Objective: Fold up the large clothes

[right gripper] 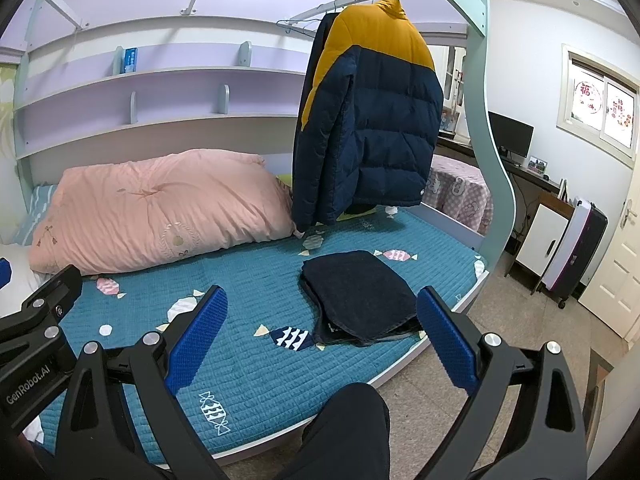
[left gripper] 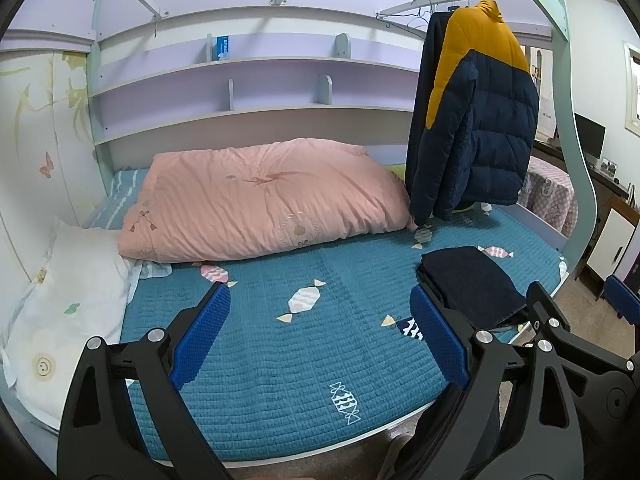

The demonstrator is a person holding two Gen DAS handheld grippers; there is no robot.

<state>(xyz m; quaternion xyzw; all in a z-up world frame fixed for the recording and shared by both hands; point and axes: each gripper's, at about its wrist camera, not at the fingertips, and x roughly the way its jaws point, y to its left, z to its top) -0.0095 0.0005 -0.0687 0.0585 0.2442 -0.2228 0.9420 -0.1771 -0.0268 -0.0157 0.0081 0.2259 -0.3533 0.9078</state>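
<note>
A dark navy garment [left gripper: 474,286] [right gripper: 358,296] lies folded in a neat stack on the teal bedspread [left gripper: 280,344] [right gripper: 248,364], near the bed's front right edge. A navy and mustard puffer jacket [left gripper: 480,112] [right gripper: 372,120] hangs from a rail over the bed's far right. My left gripper [left gripper: 320,340] hovers open above the bedspread, left of the folded stack, holding nothing. My right gripper [right gripper: 322,342] is open too, empty, with the stack lying just beyond its fingers. Each gripper's black frame shows at the edge of the other's view.
A pink duvet [left gripper: 264,200] [right gripper: 160,212] is bundled at the back of the bed, a white pillow [left gripper: 64,312] at the left. Shelves [left gripper: 248,80] line the wall. A curved bed post [right gripper: 484,120], suitcase [right gripper: 576,256] and desk stand right. A person's dark trouser leg [right gripper: 344,436] is below.
</note>
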